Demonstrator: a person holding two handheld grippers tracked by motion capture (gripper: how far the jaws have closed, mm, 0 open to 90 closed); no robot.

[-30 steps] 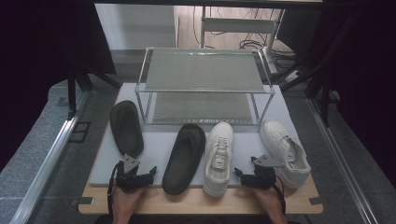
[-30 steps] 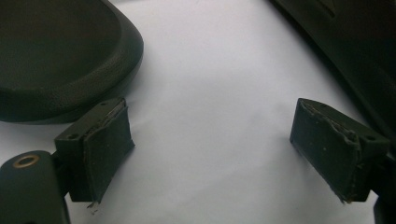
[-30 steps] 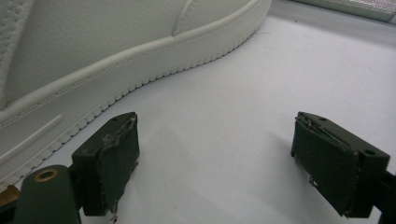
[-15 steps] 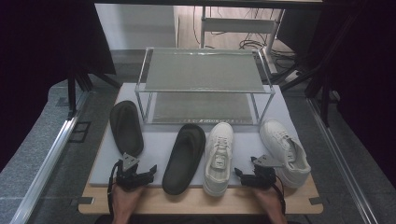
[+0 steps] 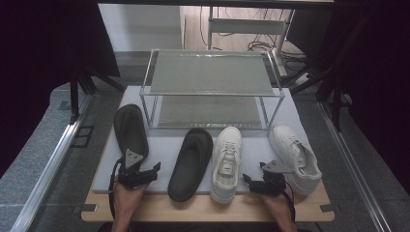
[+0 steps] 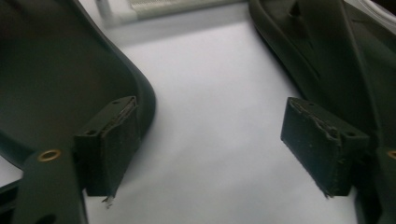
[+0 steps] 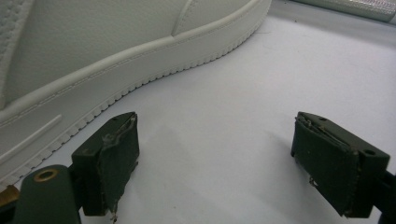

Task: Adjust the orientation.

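You are holding your left gripper [image 5: 137, 175] low over the white mat [image 5: 251, 150], at the heel end of the left dark slipper [image 5: 129, 126]. Its jaws are standing wide apart and have just been closing a little, with nothing between them except bare mat. In the left gripper view the left pad [image 6: 111, 140] is sitting just beside the slipper's rim [image 6: 65, 88], and I cannot tell if they are touching; the second dark slipper [image 6: 336, 51] is lying close to the other pad.

Your right gripper [image 5: 265, 183] is resting near the front edge of the worktop [image 5: 193, 210], between the two white sneakers. Its jaws are also spread and are pinching nothing. In the right gripper view the sole of one white sneaker [image 7: 116, 60] is running just beside the left pad [image 7: 109, 161], apart from it.

The four shoes are lying in a row on the mat: dark slipper, dark slipper [image 5: 191, 162], white sneaker [image 5: 226, 162], white sneaker [image 5: 295, 154]. Behind them a two-level rack [image 5: 210, 87] is standing.
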